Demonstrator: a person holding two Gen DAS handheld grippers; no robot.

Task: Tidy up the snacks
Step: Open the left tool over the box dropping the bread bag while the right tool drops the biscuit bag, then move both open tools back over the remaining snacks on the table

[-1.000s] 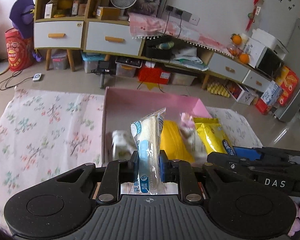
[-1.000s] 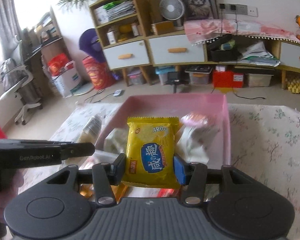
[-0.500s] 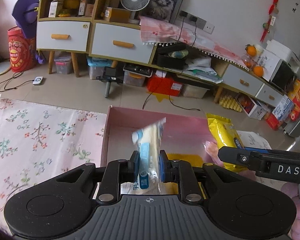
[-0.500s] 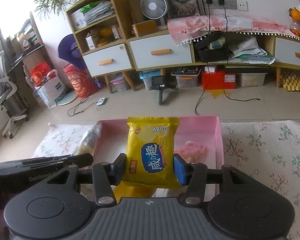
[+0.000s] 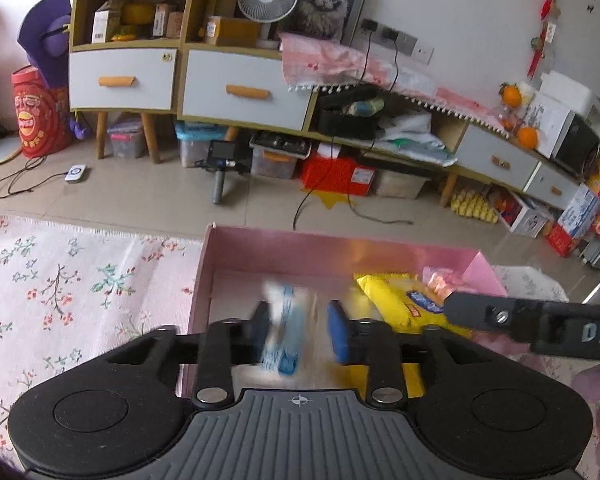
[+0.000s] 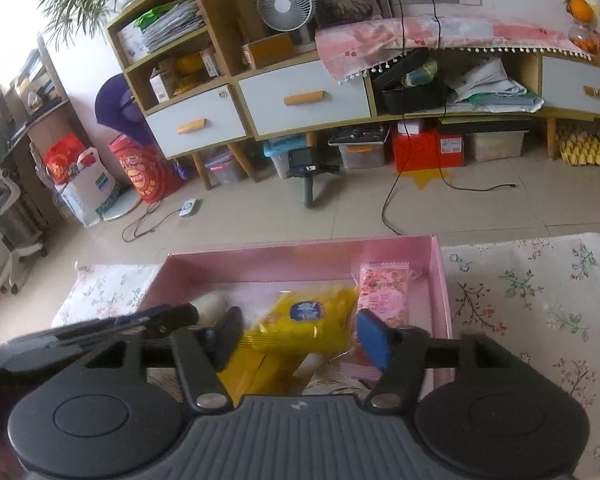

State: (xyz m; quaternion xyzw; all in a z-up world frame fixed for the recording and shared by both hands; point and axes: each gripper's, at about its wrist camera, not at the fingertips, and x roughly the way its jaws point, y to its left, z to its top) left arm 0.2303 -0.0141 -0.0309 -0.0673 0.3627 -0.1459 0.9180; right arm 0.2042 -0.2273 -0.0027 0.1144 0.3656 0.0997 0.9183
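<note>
A pink box [image 5: 340, 252] sits on a floral cloth [image 5: 60, 288]. My left gripper [image 5: 300, 330] is open over it; a blue-and-white snack packet [image 5: 284, 332] is blurred between the parted fingers, dropping free. My right gripper [image 6: 300, 334] is open too; the yellow snack bag [image 6: 304, 322] lies tilted below and between its fingers in the pink box [image 6: 300, 258]. A pink packet [image 6: 382, 292] lies at the box's right side. The yellow bag also shows in the left wrist view [image 5: 396, 300], with the other gripper's arm [image 5: 532, 320] across it.
The floral cloth [image 6: 540, 292] extends on both sides of the box. Beyond the table are a tiled floor with cables [image 5: 340, 208] and a low cabinet [image 5: 220, 84] with drawers, a fan and storage boxes. More yellow packets [image 6: 256, 372] lie near my right gripper's base.
Both grippers have opened. The blue-and-white packet has slipped from the left fingers and the yellow bag from the right, both falling toward the pink box.
</note>
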